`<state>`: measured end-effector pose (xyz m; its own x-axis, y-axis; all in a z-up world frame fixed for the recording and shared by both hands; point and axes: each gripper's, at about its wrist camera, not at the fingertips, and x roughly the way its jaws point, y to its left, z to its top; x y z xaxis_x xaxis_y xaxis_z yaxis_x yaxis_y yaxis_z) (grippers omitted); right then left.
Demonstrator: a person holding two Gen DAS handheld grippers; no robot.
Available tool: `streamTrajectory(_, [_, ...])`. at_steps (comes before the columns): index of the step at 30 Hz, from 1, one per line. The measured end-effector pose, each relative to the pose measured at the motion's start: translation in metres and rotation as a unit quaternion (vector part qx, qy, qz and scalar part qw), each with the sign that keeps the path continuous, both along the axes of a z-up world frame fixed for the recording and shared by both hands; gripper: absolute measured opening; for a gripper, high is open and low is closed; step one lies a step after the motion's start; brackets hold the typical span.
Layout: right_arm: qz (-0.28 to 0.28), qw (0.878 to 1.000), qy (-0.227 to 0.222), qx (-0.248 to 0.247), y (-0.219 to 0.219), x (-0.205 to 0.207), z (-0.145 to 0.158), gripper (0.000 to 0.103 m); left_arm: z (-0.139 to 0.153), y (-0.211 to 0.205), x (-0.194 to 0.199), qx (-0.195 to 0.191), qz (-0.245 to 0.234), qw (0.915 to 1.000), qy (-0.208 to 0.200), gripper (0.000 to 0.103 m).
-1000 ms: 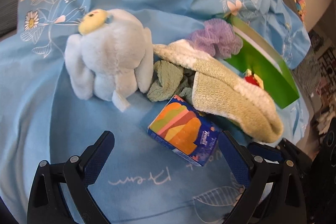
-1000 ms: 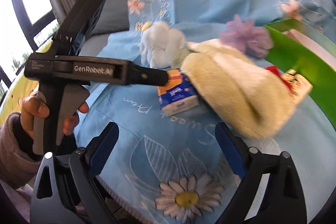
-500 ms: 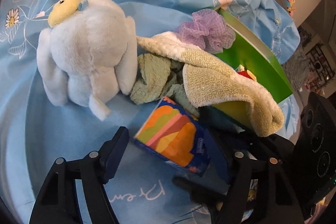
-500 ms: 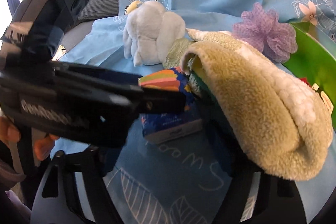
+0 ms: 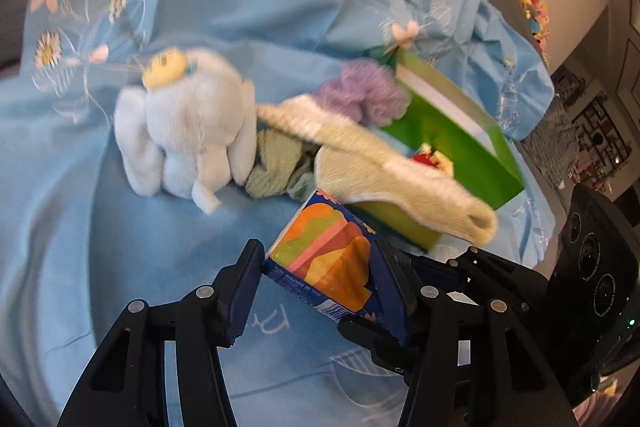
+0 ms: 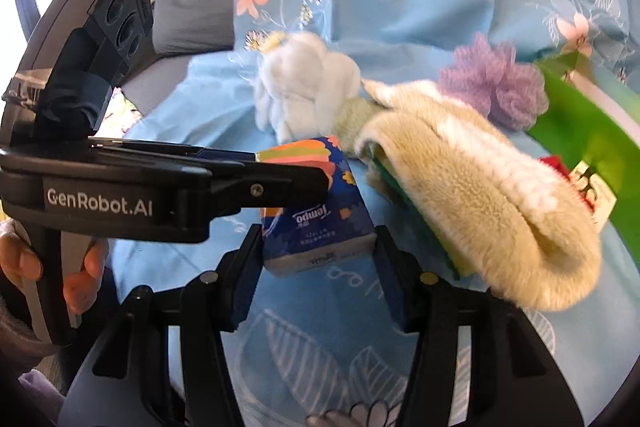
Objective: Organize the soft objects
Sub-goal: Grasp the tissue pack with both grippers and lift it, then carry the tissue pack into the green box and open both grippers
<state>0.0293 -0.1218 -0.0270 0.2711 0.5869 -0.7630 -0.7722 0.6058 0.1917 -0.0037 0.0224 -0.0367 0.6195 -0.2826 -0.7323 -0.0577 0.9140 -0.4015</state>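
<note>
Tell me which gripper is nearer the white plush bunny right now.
Left, slightly. The left gripper grips the tissue pack on the side facing the plush bunny; the right gripper closes on the pack's far end.

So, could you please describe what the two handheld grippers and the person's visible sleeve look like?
Both grippers are matte black plastic with silver pivot rivets and dark blue finger pads. The left gripper shows, in the right wrist view, white "GenRobot.AI" lettering on its side, a grey trigger and a black block with three round lenses. The right gripper matches. The hand emerges from a fuzzy greyish-mauve sleeve.
</note>
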Motion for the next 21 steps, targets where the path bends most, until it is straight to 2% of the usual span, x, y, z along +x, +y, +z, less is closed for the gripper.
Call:
streamTrajectory(9, [-0.023, 0.998, -0.043, 0.044, -0.028, -0.002, 0.052, 0.053, 0.053, -0.025, 0.011, 0.036, -0.016, 0.9983, -0.043, 0.056])
streamTrajectory(15, [-0.061, 0.994, -0.06, 0.065, -0.06, 0.02, 0.065, 0.053, 0.078, -0.068, 0.047, 0.064, -0.051, 0.9946, -0.063, 0.056])
streamTrajectory(21, [-0.11, 0.989, -0.07, 0.073, -0.099, 0.058, 0.071, 0.053, 0.094, -0.11, 0.097, 0.073, -0.089, 0.9909, -0.07, 0.056])
